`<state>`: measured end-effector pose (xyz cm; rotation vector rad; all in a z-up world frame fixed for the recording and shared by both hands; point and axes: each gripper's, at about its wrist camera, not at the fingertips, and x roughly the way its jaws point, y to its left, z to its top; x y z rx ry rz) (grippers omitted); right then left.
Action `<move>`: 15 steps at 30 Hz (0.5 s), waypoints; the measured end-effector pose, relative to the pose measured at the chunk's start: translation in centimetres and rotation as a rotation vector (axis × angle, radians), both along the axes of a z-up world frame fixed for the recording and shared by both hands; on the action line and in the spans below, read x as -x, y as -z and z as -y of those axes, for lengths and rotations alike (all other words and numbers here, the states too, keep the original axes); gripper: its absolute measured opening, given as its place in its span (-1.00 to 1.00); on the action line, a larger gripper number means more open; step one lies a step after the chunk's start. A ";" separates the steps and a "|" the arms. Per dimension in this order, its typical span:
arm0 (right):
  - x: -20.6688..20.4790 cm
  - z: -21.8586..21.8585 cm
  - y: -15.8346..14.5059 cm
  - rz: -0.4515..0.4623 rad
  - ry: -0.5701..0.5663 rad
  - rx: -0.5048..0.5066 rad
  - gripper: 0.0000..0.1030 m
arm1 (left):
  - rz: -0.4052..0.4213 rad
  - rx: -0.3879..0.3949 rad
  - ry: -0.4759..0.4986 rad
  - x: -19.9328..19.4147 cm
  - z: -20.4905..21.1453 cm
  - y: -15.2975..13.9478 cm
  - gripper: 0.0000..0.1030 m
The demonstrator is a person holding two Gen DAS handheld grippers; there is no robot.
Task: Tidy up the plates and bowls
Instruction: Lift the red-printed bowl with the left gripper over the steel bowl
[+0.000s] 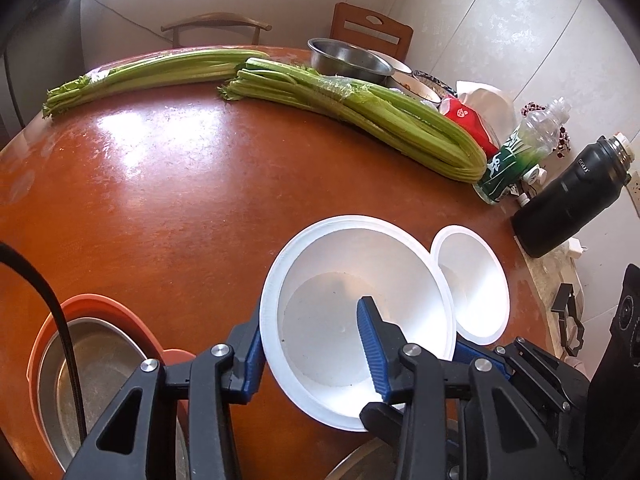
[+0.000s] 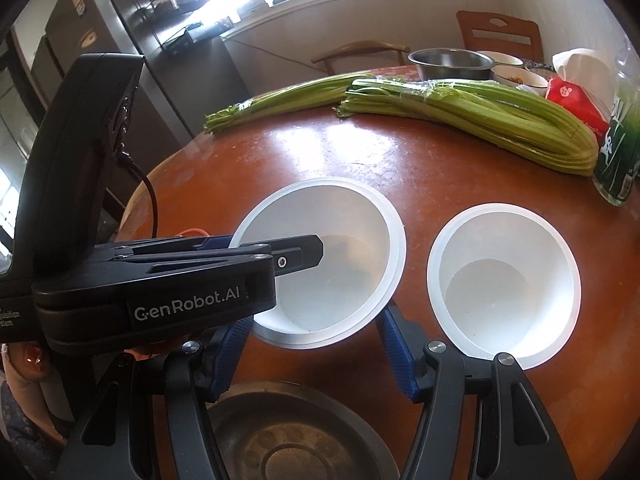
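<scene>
Table: round, glossy reddish-brown.
Far side: two celery bundles, steel bowl, dishes.
Right edge: green-labelled bottle, black flask.
Near side: two white bowls, side by side.

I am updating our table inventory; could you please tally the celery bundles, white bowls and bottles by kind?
Celery bundles: 2
White bowls: 2
Bottles: 2
Total: 6
</scene>
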<state>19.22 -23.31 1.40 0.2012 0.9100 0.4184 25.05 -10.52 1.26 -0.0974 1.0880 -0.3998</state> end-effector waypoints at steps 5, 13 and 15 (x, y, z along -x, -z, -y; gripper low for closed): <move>1.1 -0.1 -0.8 0.025 -0.010 -0.001 0.28 | 0.030 -0.006 -0.008 1.4 -0.1 -1.0 -0.17; 2.7 -0.1 -2.1 0.066 -0.019 0.005 0.28 | 0.067 -0.009 -0.018 3.6 -0.1 -2.5 -0.17; 3.2 0.1 -2.5 0.077 -0.021 0.005 0.28 | 0.072 -0.008 -0.021 4.0 -0.1 -2.8 -0.17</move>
